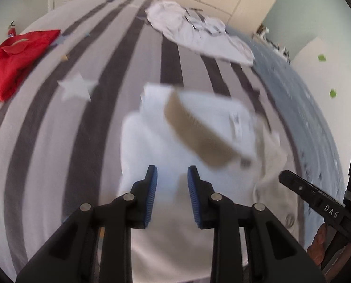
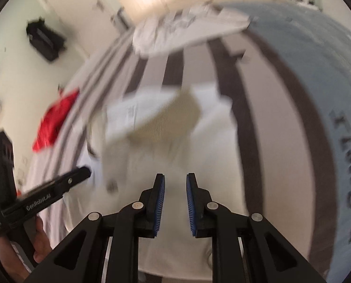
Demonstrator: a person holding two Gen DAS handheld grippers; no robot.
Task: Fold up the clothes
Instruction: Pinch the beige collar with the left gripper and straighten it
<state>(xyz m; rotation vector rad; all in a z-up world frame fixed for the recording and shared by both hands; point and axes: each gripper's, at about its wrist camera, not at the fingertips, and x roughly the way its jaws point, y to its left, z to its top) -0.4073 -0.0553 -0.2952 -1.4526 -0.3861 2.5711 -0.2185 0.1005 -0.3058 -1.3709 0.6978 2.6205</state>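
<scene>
right now your left gripper [image 1: 172, 181] and right gripper [image 2: 174, 188] both hang with fingers apart, gripping nothing, over the blurred white garment [image 1: 152, 136] lying on the striped bedspread [image 1: 57, 118].

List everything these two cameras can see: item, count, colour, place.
White garment with tan band: one, white and tan, on the bed just ahead of both grippers.
Red garment: one, red, folded, far left of bed.
Pale garment pile: one, white-grey, far end of bed.
Bedspread: one, grey with dark stripes and stars.
Blue blanket: one, light blue, right side of bed.
Black bag: one, by the wall.
Left gripper: black, blue pads, open.
Right gripper: same, open.
</scene>
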